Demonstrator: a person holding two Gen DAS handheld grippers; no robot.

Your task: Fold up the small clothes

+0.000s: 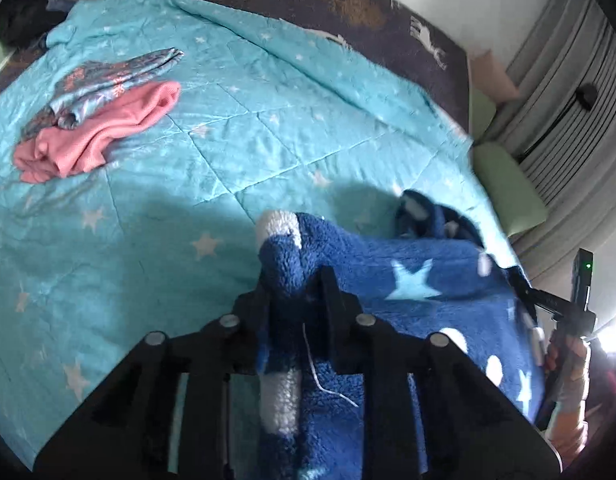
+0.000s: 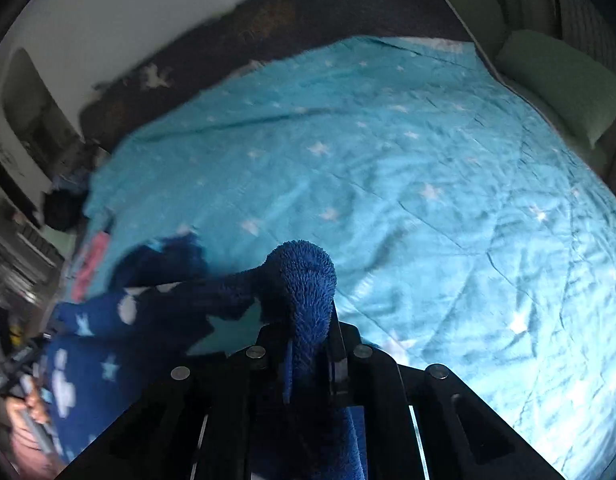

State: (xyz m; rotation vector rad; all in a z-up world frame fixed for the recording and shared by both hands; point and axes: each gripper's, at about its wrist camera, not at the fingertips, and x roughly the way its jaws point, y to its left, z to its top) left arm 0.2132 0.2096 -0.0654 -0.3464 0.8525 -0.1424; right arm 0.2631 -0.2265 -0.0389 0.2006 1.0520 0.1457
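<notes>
We are holding a blue fleece garment (image 1: pixel 420 280) with white stars and dots stretched between our two grippers, above the near part of the bed's turquoise quilt (image 1: pixel 236 128). The left gripper (image 1: pixel 298 280) is clamping a bunched edge with a white cuff, its jaws closed on the fleece. The right gripper (image 2: pixel 308 312) is pinching another bunched edge, its jaws closed on the fabric too. We are judging this to be the spreading step: the garment is hanging between us, not yet laid flat. Next we are going to need to lower it onto the quilt and pull it smooth before folding. Towards the bed's far left corner, a pink garment (image 1: pixel 96 136) and a patterned one (image 1: pixel 108 84) are lying together, touching.
</notes>
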